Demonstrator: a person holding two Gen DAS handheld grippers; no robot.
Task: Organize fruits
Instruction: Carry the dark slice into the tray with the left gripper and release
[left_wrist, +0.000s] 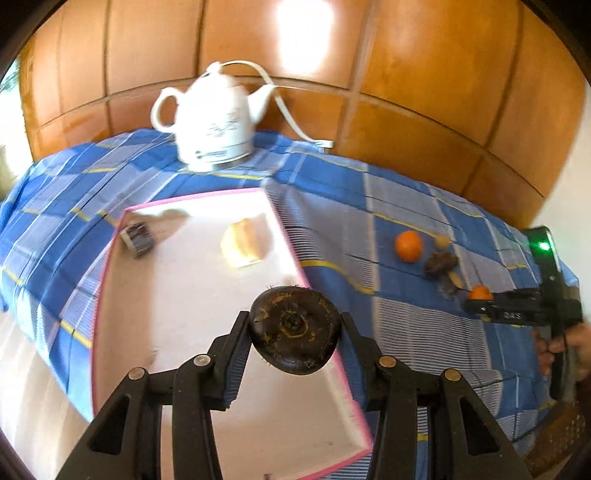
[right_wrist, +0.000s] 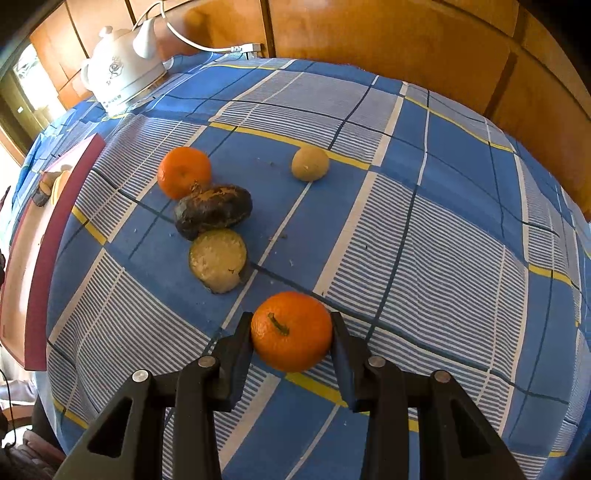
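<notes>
My left gripper (left_wrist: 294, 328) is shut on a dark brown round fruit (left_wrist: 294, 328) and holds it over the right edge of a white tray with a pink rim (left_wrist: 286, 240). The tray holds a pale yellow fruit piece (left_wrist: 242, 243) and a small dark object (left_wrist: 138, 240). My right gripper (right_wrist: 291, 330) is shut on an orange tangerine (right_wrist: 291, 330) just above the blue checked cloth (right_wrist: 443, 221). On the cloth ahead lie a second tangerine (right_wrist: 183, 171), a dark brown fruit (right_wrist: 213, 211), a cut pale half (right_wrist: 218, 260) and a small yellowish fruit (right_wrist: 310, 162).
A white electric kettle (left_wrist: 214, 118) with its cord (left_wrist: 288, 107) stands at the back of the table, against wooden panelling (left_wrist: 424, 74). The right gripper and the hand holding it show in the left wrist view (left_wrist: 546, 306). The tray's edge shows at the left of the right wrist view (right_wrist: 40, 266).
</notes>
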